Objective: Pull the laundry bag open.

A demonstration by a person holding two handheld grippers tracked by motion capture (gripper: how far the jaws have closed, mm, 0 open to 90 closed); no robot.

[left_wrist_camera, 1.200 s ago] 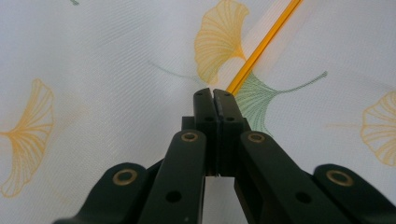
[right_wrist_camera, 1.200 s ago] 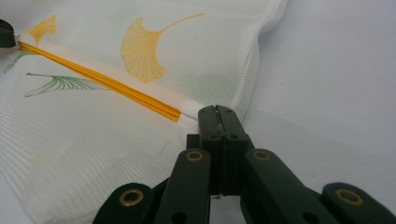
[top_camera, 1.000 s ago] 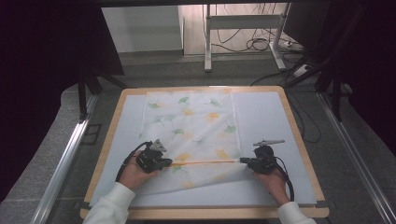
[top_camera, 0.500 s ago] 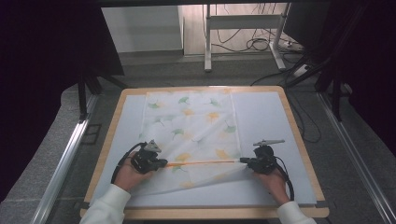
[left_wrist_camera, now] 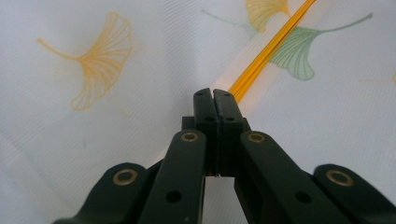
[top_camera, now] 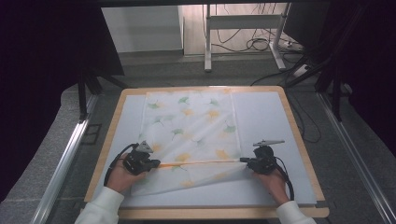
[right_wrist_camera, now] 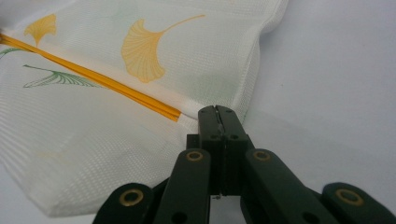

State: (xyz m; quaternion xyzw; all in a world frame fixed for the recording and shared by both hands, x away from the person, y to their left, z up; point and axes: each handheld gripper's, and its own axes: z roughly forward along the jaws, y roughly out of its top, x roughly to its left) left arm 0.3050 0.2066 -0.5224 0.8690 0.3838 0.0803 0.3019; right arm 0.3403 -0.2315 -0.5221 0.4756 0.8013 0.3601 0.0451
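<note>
Your surface (top_camera: 266, 121) is a wide board with a pale wooden rim and a light grey-blue top, and it carries nothing that could hold anything; one item lies on it. That item is the cloth (top_camera: 191, 126), a white, fine-meshed sheet printed with yellow and green ginkgo leaves. It lies left of the middle of the surface, reaching from the far rim toward you. Its far part is flat. Its near part is gathered into a fold that runs straight across between your two hands, and a thin orange stripe (top_camera: 201, 163) marks that fold line. Below the fold, the nearest flap spreads out loosely with soft wrinkles.

Your left claw (top_camera: 154, 163) sits at the left end of the stripe. In the left gripper view the jaws are pressed together on the cloth just where the orange stripe (left_wrist_camera: 268, 49) ends. Your right claw (top_camera: 243, 160) sits at the cloth's right edge. In the right gripper view its jaws are clenched on the white hem beside the stripe's end (right_wrist_camera: 175, 114), with bare surface (right_wrist_camera: 336, 70) to the right.
</note>
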